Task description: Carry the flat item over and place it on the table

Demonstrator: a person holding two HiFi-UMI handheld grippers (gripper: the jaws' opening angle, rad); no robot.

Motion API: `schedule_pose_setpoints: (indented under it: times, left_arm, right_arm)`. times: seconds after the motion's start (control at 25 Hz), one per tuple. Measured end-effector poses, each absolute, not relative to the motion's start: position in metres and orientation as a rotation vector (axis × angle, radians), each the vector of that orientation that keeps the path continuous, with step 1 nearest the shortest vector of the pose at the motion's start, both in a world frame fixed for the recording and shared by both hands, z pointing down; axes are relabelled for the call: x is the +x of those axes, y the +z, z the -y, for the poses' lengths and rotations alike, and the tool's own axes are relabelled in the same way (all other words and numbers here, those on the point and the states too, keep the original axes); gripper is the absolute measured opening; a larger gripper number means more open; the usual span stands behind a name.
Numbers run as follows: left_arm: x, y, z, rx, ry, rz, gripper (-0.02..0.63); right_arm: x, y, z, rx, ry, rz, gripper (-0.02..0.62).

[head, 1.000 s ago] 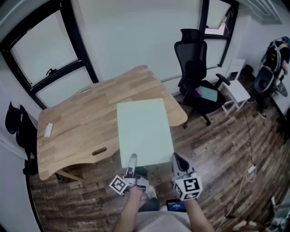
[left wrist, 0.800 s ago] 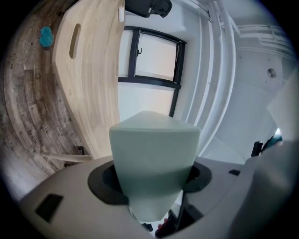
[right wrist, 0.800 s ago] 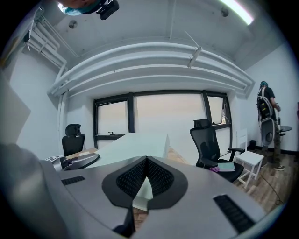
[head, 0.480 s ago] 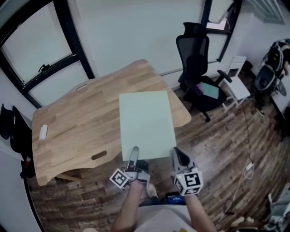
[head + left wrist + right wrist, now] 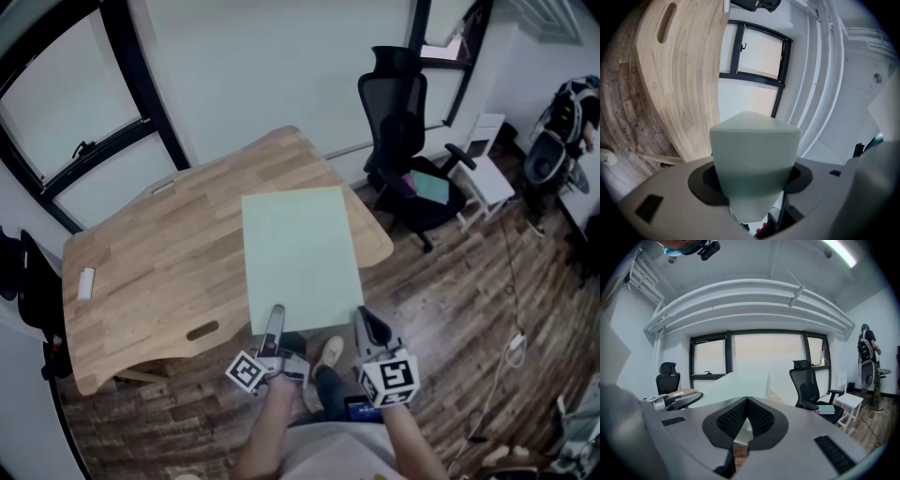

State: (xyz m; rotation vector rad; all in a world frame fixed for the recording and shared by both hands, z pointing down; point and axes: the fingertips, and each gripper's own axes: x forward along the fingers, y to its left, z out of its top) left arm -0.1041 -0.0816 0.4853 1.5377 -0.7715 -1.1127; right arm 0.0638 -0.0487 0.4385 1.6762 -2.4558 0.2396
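1. Two grippers sit nearest the person, one in each hand: the left gripper (image 5: 276, 317) and the right gripper (image 5: 365, 323). They are side by side and point away from the body.
2. Between them and a little lower, a light shoe (image 5: 328, 353) stands on the dark plank floor (image 5: 450, 300).
3. Clenched jaws of the left gripper grasp the near edge of the pale green board (image 5: 300, 253), close to its left corner. In the left gripper view the board fills the gap between the jaws.
4. At the right corner of the same edge, the right gripper is clamped on the board, its jaws pressed onto the thin edge.
5. From both grippers the board stretches straight ahead. Its near part is over the floor and its far part is over the right-hand end of the wooden worktop (image 5: 159, 262). Whether it touches the worktop cannot be told.
6. Ahead and left of the left gripper there is a slot cut-out (image 5: 202, 331) in the worktop. Farther left, a small white object (image 5: 85, 283) lies near the worktop's edge.
7. Ahead and right of the right gripper, past the worktop, stands a black office chair (image 5: 401, 131) with a turquoise item (image 5: 433, 188) on its seat. A white stool (image 5: 489, 187) is just beside it.
8. Farthest off are the dark-framed windows (image 5: 84, 131) beyond the worktop and a person (image 5: 562, 122) at the far right.
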Motion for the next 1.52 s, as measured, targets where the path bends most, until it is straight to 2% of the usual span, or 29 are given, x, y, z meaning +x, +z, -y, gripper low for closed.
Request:
schedule_pose_setpoints:
  times: [0.68,1.52]
  left_arm:
    - [-0.099,0.486,0.115,1.541,-1.118,0.794,0.285]
    - [-0.091,0.540,0.142,1.435,-1.084,0.828,0.286]
  right_arm:
    - [0.072,0.442,0.085,1.671,0.250,2.476,-0.002]
    - [0.068,0.496,0.119,1.586,0.389,2.414,-0.002]
